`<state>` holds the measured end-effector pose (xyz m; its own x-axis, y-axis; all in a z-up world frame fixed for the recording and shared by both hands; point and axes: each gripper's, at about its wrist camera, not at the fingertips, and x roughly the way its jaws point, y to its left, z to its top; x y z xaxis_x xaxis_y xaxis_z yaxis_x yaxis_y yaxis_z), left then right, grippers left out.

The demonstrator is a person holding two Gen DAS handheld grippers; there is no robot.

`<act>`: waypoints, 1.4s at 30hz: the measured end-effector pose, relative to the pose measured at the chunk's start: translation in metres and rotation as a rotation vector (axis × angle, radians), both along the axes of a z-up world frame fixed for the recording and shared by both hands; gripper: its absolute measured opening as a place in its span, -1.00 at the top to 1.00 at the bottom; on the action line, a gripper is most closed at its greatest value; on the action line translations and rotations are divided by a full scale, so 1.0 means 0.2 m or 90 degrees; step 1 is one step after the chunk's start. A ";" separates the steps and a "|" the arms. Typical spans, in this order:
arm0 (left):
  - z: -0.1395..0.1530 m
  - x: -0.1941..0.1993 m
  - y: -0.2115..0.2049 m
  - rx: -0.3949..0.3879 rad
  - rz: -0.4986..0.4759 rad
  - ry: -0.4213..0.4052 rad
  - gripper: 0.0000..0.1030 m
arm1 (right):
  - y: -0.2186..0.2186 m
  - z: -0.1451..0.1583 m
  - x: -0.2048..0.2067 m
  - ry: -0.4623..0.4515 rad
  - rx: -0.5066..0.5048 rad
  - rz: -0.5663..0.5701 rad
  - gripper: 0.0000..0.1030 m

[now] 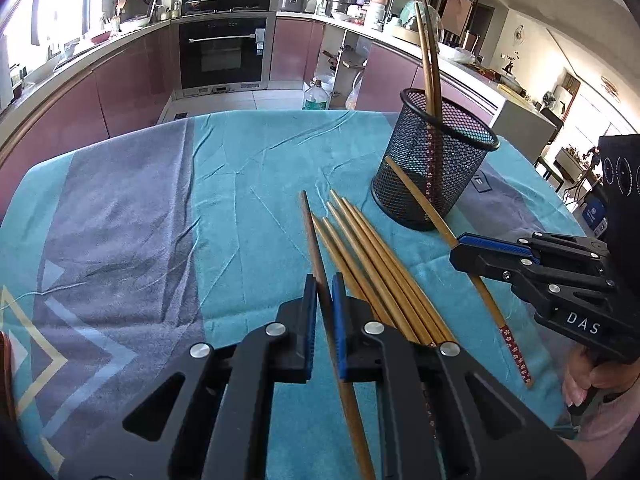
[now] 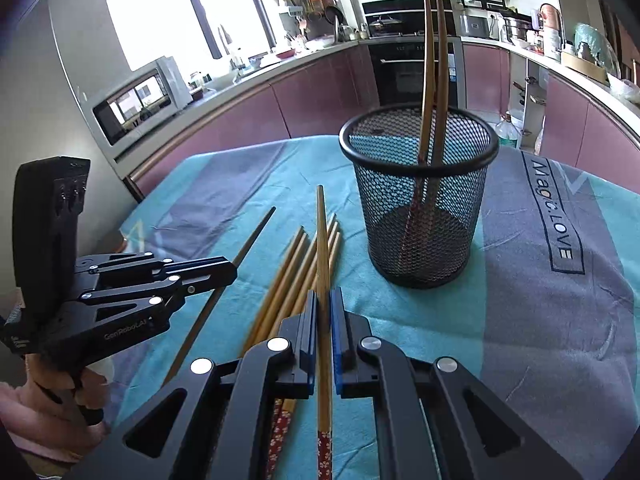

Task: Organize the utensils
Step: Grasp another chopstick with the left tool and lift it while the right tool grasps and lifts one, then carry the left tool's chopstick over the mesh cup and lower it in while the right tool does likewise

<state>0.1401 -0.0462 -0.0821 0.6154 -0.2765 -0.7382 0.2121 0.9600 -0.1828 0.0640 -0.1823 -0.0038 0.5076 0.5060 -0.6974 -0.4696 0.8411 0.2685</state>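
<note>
Inside, the mesh cup (image 2: 420, 208) (upright) holds two chopsticks (image 2: 434, 80).

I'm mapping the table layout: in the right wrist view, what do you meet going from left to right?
Left gripper → dark chopstick it holds → loose chopsticks → right gripper → mesh cup.

Two chopsticks (image 2: 430, 80) in one mesh cup (image 2: 420, 216), seven outside.

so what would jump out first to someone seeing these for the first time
Each gripper is shut on one chopstick: the left gripper on a darker one, the right gripper on a lighter one. Between them lies a loose bundle of chopsticks on the teal cloth, before a black mesh cup holding two upright.
</note>
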 end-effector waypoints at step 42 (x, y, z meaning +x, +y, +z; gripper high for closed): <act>0.88 -0.02 0.08 -0.220 -0.097 -0.220 0.86 | -0.32 0.62 0.00 -0.212 0.119 -0.044 0.89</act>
